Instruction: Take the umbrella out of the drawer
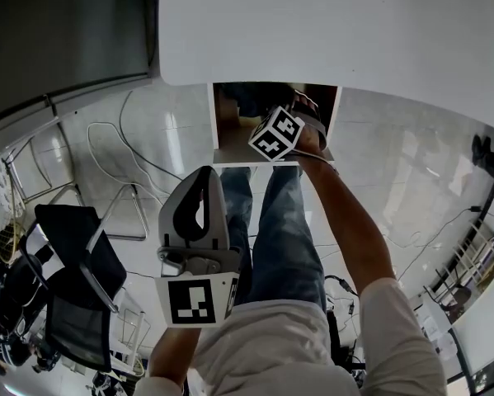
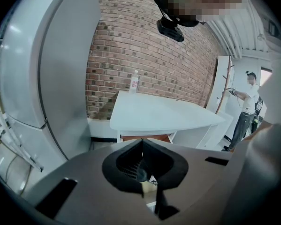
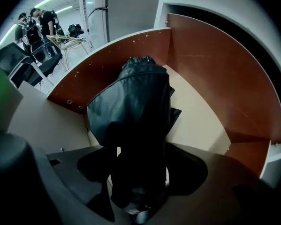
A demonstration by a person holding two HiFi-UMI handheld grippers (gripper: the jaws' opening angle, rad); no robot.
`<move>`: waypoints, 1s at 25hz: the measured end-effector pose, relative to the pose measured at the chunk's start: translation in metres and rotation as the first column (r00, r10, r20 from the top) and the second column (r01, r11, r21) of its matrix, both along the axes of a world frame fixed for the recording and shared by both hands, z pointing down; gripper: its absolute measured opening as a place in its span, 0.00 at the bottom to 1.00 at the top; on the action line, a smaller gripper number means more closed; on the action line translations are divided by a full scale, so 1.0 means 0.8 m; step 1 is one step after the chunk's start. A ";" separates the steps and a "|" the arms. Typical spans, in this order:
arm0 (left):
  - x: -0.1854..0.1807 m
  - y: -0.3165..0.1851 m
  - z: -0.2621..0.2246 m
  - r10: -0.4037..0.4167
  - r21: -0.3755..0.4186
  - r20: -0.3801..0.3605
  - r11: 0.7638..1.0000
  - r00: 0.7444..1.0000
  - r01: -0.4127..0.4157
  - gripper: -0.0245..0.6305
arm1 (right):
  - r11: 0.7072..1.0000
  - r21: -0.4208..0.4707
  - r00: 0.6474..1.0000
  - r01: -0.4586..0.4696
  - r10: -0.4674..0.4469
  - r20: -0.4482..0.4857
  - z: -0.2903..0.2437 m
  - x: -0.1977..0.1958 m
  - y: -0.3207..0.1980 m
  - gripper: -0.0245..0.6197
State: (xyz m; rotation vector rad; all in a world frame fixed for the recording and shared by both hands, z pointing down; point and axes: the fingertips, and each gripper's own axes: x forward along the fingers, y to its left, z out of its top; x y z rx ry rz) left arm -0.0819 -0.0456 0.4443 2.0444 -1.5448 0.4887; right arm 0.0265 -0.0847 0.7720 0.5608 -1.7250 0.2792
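Step in hand: reach for the grasp. Drawer stands open under white surface; black folded umbrella lies inside. Right tool points steeply down, jaws wide apart astride its near end, not clamped. Left tool together, empty, held back. Next: close firmly, lift clear of drawer walls.

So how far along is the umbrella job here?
Done: the drawer stands open under the white table. In hand: the right gripper is down in it, jaws apart on either side of the black folded umbrella, with no grip visible yet. Left: closing on it and lifting it out. The left gripper is shut, empty and held back.
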 end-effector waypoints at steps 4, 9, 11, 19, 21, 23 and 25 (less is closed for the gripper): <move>-0.006 0.003 0.002 -0.005 -0.001 -0.005 1.000 1.000 0.005 0.06 | 1.000 0.010 1.000 0.000 0.001 -0.015 0.007 -0.003 -0.003 0.52; -0.011 0.009 0.005 -0.007 -0.003 -0.003 1.000 1.000 0.007 0.06 | 0.999 0.035 0.999 0.007 -0.005 -0.042 0.018 -0.001 -0.006 0.53; -0.013 0.010 0.007 -0.008 -0.006 -0.005 1.000 1.000 0.008 0.06 | 0.999 0.042 0.999 0.009 -0.006 -0.051 0.019 -0.001 -0.005 0.53; -0.015 0.013 0.016 -0.018 0.006 -0.019 1.000 1.000 0.018 0.06 | 0.999 0.045 0.998 0.026 -0.023 -0.051 0.021 -0.003 -0.005 0.53; -0.015 0.013 0.017 -0.019 0.008 -0.024 1.000 1.000 0.019 0.06 | 0.999 0.045 0.998 0.030 -0.028 -0.051 0.022 -0.003 -0.004 0.53; -0.015 0.014 0.018 -0.022 0.006 -0.028 1.000 0.999 0.022 0.06 | 0.998 0.046 0.998 0.032 -0.030 -0.054 0.024 -0.003 -0.005 0.53; -0.014 0.015 0.018 -0.026 0.005 -0.031 1.000 0.999 0.026 0.06 | 0.999 0.043 0.998 0.027 -0.024 -0.061 0.025 -0.002 -0.006 0.53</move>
